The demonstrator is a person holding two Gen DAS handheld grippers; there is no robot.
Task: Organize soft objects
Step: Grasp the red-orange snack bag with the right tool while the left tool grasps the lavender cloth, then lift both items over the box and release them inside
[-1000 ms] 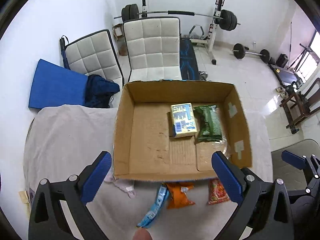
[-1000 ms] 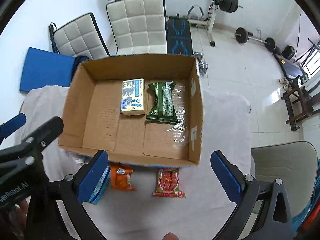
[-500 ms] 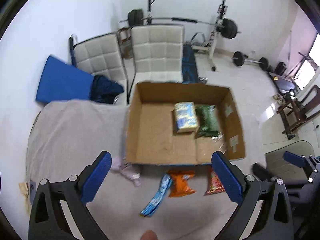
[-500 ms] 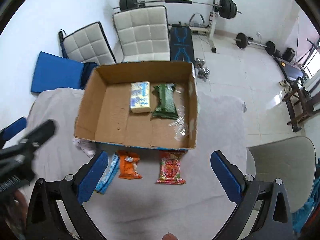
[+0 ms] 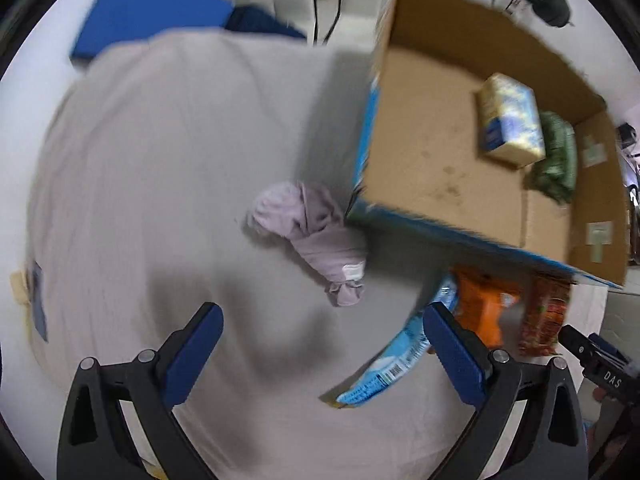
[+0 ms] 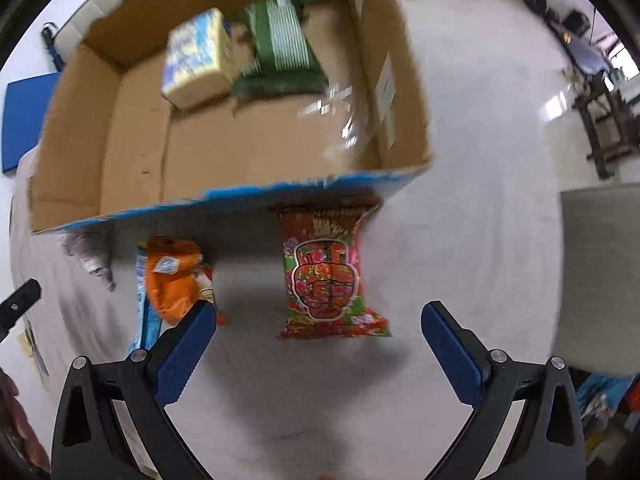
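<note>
"Below the left gripper [image 5: 318,354], what stood to go wrong?" asked Mara.

"Its jaws were spread wide and held nothing," said Jon. "The lilac cloth bundle [image 5: 316,236] lay on the grey tablecloth [image 5: 132,168], its far end tucked against the near corner of the cardboard box [image 5: 448,172]. A careless close could have pinched a loose fold alone, so the knot unrolled, or caught the tablecloth with it. The picture was smeared, so he judged the aim uncertain too."

"And its make?"

"Soft, wrinkled knit, twisted into a lump with a small white label. The light-blue packet [image 5: 396,364] beside the right finger looked flat and glossy."

"From the right gripper's [image 6: 318,344] camera?"

"Jaws just as wide, empty. The red flowered packet [image 6: 328,276] sat on the cloth between them, its top edge at the box wall [image 6: 280,192]. It seemed a puffed, slick foil pillow; squeezed across the middle it might have slipped or crushed. The orange packet [image 6: 176,280] lay close to the left finger and could have been nudged."

"Inside the box?"

"A yellow-blue wrapped block [image 6: 196,60], a ribbed green pouch [image 6: 280,52], and a clear crinkled film [image 6: 344,116] on plain corrugated board."
</note>
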